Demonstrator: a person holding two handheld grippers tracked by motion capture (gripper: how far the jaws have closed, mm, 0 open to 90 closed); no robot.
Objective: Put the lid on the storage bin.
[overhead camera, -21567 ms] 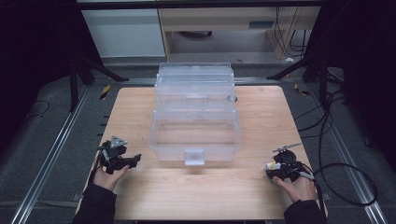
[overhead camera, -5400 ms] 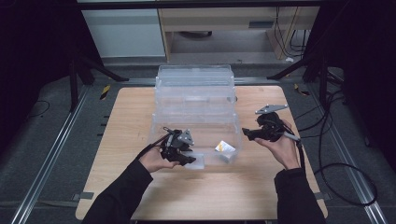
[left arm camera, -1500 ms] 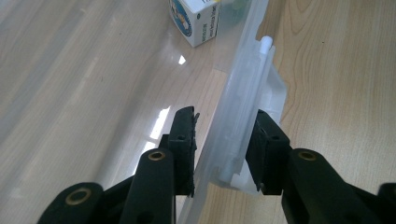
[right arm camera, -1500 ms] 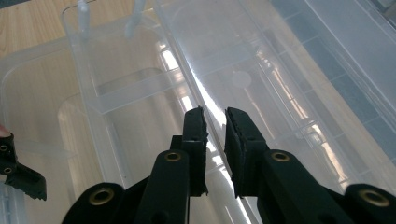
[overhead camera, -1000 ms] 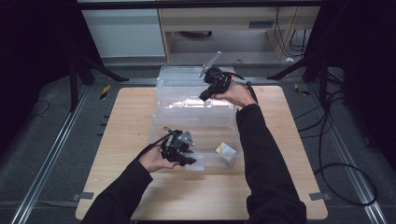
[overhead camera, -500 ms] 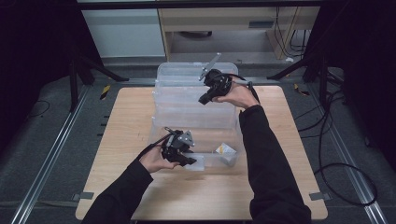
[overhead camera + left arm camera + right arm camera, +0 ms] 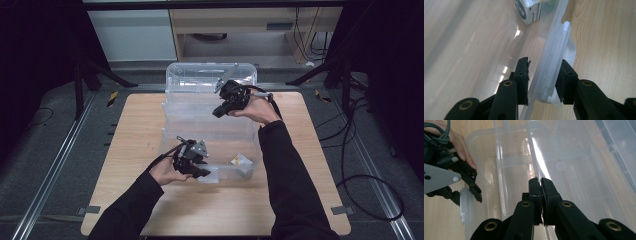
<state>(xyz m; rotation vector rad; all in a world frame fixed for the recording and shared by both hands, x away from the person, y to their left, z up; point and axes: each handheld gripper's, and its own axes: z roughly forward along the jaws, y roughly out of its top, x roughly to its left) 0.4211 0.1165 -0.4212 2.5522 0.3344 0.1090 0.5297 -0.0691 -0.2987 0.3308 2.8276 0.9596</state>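
At the left of the high view, our left tool straddles the front rim of the clear plastic box beside its front latch. In the left gripper view the jaws stand on either side of that rim with a sliver of gap on the inner side, so we judge them not fully clamped, steadying the box more than gripping it. The box itself sits in the middle of the wooden surface, and a small carton lies inside near the front right corner. Moving right, our right tool is clenched on the free edge of the clear lid, with the right gripper view showing the jaws pressed together on that thin edge as the lid stands partly raised on its back hinge. The work in hand looks to us like swinging the lid over the box. The main risk is the lid slipping out of the right tool, since the pinch holds only a narrow strip of smooth plastic; a twist of the wrist could let it drop. Because the left tool is loose, a pull on the lid could also drag or tip the light box across the surface. If the lid comes down now, it could trap the left tool at the rim.
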